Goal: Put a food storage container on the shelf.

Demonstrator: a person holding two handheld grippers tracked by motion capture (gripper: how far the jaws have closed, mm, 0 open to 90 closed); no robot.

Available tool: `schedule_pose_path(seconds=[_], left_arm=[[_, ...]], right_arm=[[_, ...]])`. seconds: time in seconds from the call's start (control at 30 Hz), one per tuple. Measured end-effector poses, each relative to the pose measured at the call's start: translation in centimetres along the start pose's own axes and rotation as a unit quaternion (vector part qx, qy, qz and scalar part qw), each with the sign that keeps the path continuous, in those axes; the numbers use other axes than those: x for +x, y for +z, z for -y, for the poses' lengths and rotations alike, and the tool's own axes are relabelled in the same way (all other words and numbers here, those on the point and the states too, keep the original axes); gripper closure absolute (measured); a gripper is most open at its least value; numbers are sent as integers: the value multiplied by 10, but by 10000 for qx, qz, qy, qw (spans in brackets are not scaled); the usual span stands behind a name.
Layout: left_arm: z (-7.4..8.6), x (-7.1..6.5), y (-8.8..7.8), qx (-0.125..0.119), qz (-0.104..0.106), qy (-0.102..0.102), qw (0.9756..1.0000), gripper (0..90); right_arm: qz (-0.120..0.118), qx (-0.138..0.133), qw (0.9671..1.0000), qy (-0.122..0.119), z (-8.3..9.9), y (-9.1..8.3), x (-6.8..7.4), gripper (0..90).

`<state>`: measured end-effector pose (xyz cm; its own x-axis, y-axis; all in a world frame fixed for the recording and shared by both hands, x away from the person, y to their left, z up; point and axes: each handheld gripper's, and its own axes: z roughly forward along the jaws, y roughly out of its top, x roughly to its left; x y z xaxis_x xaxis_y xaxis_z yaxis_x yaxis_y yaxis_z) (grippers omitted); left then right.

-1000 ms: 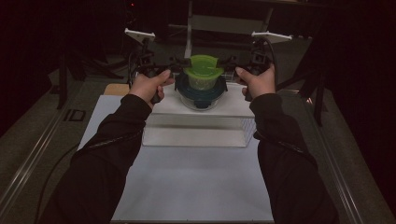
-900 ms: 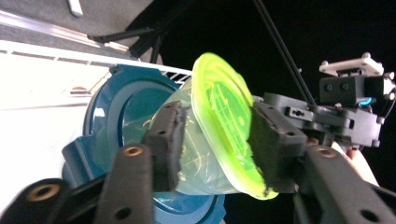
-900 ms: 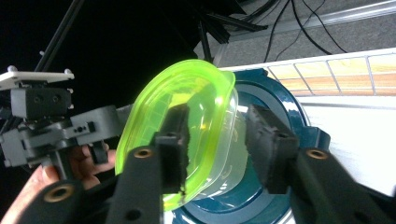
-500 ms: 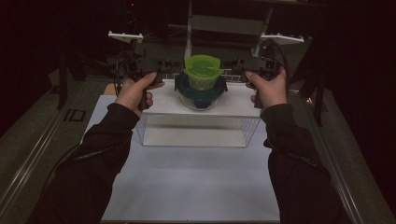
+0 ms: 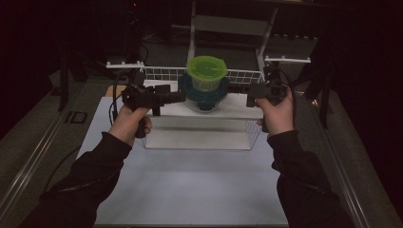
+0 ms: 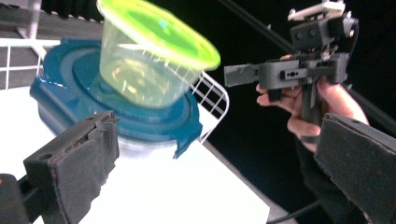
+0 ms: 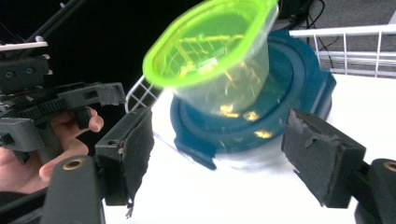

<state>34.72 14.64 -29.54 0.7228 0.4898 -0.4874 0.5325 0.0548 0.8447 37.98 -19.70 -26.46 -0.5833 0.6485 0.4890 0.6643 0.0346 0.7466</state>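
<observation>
both tools, left tool [image 5: 178, 97] and right tool [image 5: 237, 89], have just released the stacked containers [image 5: 205, 85] and backed off sideways; placement looks done.

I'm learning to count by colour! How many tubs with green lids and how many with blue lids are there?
Clear round plastic tub with a lime-green lid: 1
Clear plastic container with a dark blue clip lid, under the green-lidded tub: 1
Total: 2
</observation>
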Motion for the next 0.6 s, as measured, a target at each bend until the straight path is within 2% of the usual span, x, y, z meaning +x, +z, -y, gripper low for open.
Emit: schedule_pose_path(seconds=[0.03,0.07,0.13,0.17,0.23,0.27,0.3,0.4,0.43,0.47,0.6], left_arm=[[4,-1,-1,45,-39,76,10000,0],[9,-3,-1,117,-13,139,9998,0],[16,-5,-2,106,2,183,9998,0],[24,-8,-2,102,14,289,9995,0],[27,-10,-2,82,13,351,9994,0],[34,-14,0,142,25,513,9986,0],[38,-16,0,128,11,590,9982,0],[44,-19,1,107,-58,693,9975,0],[53,-23,3,42,-114,862,9962,0],[53,-23,3,42,-114,862,9962,0],[73,-27,6,47,-174,1049,9943,0]], right_arm=[[0,0,10000,0,0,0,0,249],[11,-21,10000,-62,10,-3,0,248],[14,-10,9999,-110,19,-4,-1,246],[37,9,9999,-157,23,-4,-1,246],[85,28,9996,-263,33,-6,0,245],[101,10,9995,-304,37,-6,0,245],[117,-11,9993,-346,41,-7,-1,245],[75,-73,9994,-338,49,-9,-2,243],[54,-89,9992,-395,58,-8,-3,236],[54,-89,9992,-395,58,-8,-3,236],[12,-63,9987,-510,80,-4,-7,223]])
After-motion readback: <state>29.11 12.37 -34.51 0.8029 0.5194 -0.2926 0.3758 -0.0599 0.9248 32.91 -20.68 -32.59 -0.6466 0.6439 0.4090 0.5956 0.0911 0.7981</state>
